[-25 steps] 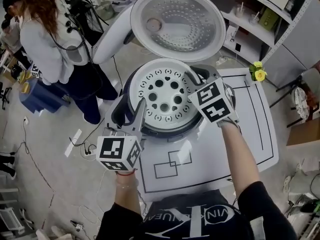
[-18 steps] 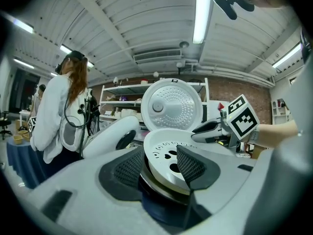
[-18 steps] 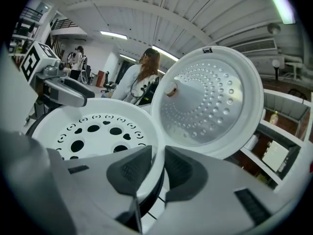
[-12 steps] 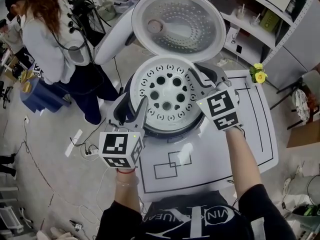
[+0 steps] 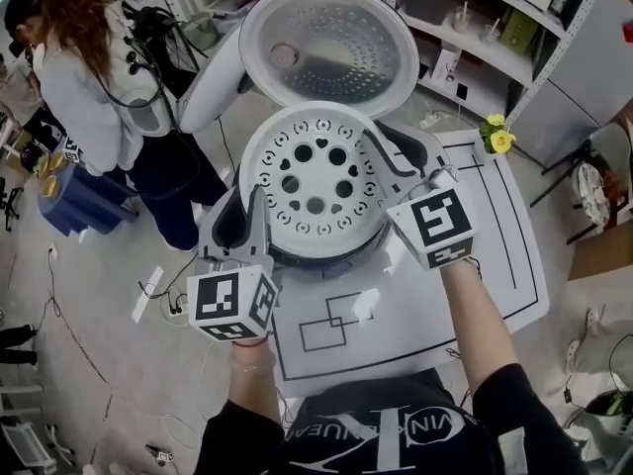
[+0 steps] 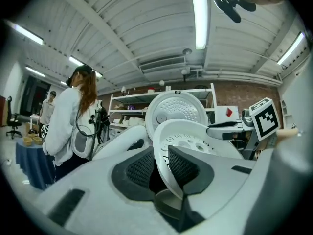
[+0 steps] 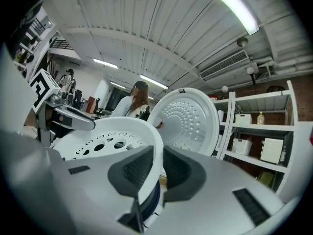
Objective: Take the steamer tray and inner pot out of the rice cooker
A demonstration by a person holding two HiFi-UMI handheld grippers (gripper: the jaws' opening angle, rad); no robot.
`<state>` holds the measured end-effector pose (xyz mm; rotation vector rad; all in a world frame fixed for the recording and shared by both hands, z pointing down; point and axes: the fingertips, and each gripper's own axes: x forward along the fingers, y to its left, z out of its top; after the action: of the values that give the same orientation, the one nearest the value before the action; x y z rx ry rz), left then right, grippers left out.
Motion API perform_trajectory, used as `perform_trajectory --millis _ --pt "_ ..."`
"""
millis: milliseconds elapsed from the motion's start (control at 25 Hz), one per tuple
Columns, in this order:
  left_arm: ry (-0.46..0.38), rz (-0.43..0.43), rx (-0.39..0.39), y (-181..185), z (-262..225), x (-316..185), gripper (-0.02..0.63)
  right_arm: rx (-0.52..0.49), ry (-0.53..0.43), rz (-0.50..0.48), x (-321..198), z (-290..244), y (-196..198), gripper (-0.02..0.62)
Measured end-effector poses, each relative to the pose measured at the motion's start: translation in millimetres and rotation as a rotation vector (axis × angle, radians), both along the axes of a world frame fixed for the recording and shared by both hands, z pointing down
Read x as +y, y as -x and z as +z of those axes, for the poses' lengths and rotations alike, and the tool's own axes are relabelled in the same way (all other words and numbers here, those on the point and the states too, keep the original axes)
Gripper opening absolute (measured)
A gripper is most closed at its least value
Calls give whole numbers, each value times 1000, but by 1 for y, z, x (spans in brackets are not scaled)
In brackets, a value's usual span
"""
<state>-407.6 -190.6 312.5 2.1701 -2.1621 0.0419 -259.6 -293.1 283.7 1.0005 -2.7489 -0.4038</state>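
**Steamer tray gripped on both rims, lift starting**

The steamer tray (image 5: 315,176) sits at centre frame in the head view, over the mouth of the rice cooker (image 5: 226,228). The open lid (image 5: 326,43) stands above it.

- **Right gripper (image 5: 384,151):** its jaws have just been closing and now stand narrow, pinching the tray's right rim. That side looks higher than a second ago.
- **Left gripper (image 5: 259,211):** its jaws have just come in from full spread to about half. The left rim is between the pads, seemingly pressed.
- **Inner pot:** hidden under the tray.

Judgement: the two-sided hold is made and the tray is leaving the cooker. The pot comes next.
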Motion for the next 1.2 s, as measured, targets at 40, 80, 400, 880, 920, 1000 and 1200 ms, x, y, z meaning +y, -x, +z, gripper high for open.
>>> perform_trajectory --millis 40,80,400,880,920,1000,1200 --pt "-18 -5 11 0 -3 3 87 -10 -13 2 4 -4 -1 60" --pt "-32 -8 16 -1 -6 5 86 -24 -24 3 7 -9 -3 58" --pt "-98 -38 8 -26 -43 18 77 -117 -51 -15 20 -49 -31 52" --pt "-170 -49 27 -59 -77 29 69 -186 -73 -32 32 -82 -67 49" --pt "-174 -41 30 -59 -79 30 69 -185 -76 -27 35 -85 -67 49" --pt "-180 -24 36 -62 -82 31 67 -184 -83 -14 39 -89 -72 49" --pt "-171 19 37 -121 -88 6 67 -187 -81 24 20 -96 -134 49"
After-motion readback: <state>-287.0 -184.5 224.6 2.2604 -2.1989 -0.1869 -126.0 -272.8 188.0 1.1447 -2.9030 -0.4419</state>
